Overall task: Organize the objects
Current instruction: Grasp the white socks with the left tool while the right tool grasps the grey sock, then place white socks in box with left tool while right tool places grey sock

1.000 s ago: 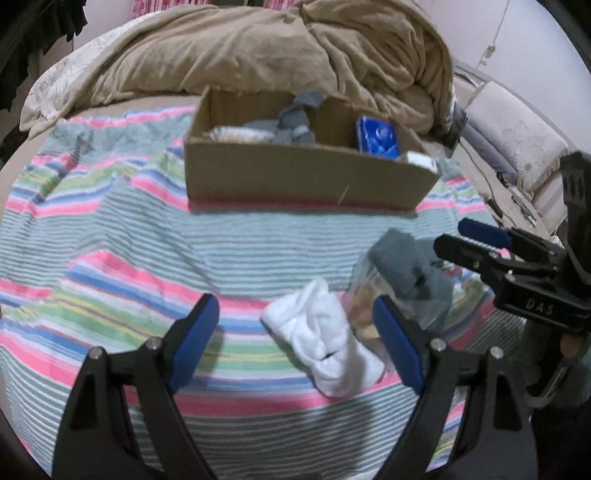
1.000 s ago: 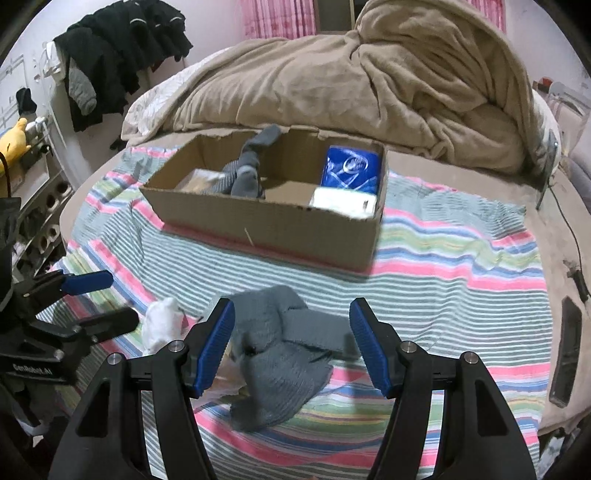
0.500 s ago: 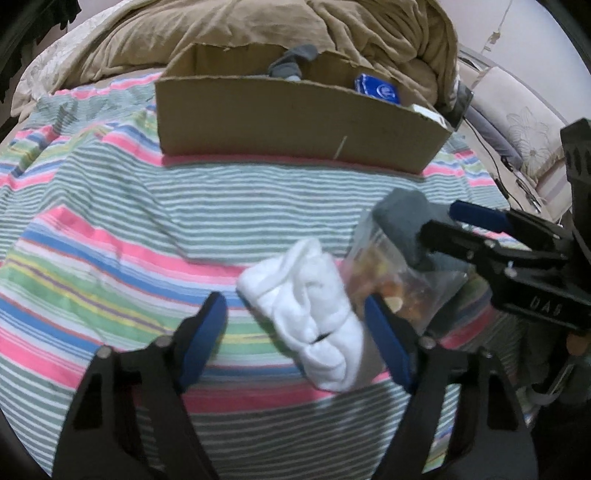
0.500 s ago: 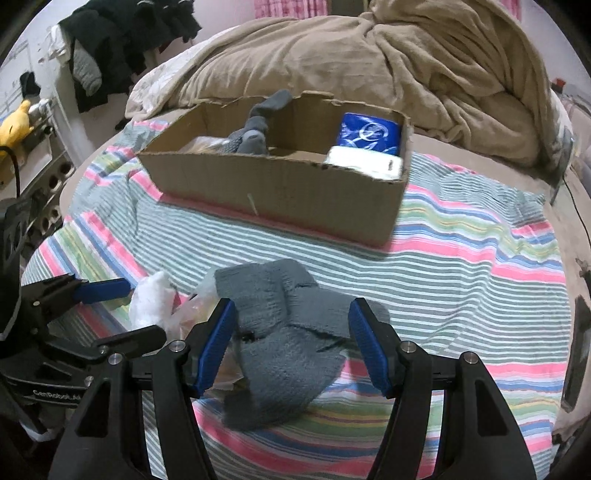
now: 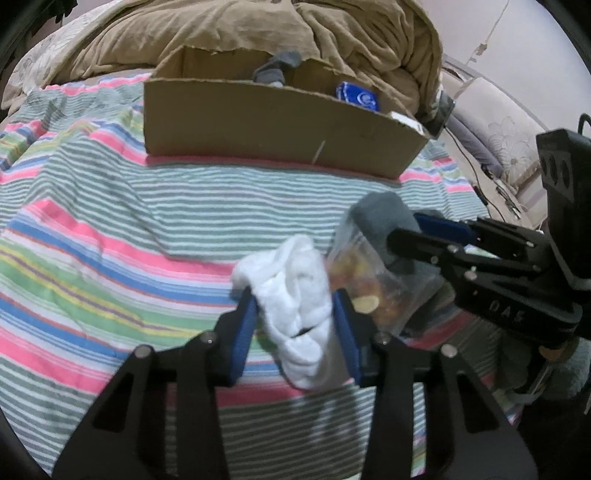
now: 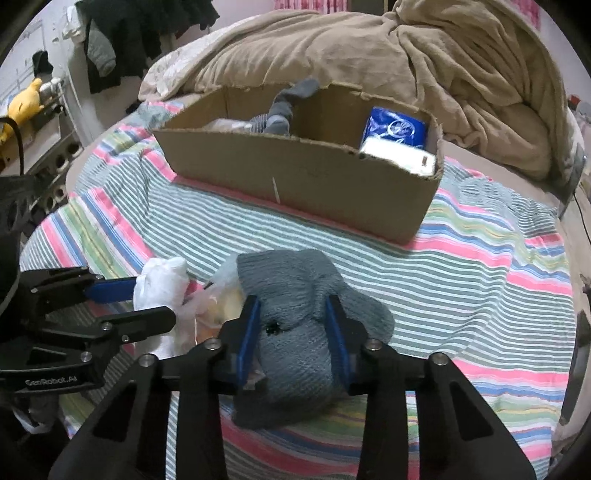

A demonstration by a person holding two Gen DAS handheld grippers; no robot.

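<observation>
My left gripper is shut on a white sock lying on the striped bedspread. My right gripper is shut on a grey knitted sock. Between the two socks lies a clear plastic bag of snacks, also in the right wrist view. Beyond them stands an open cardboard box holding a grey sock, a blue packet and a white pack. The box also shows in the left wrist view.
A tan blanket is heaped behind the box. Dark clothes hang at the far left by a shelf with a yellow toy. A cushion and cables lie off the bed's right side.
Both grippers moved lower and forward and closed: the left onto the white sock, the right onto the grey sock. Both were open before.
</observation>
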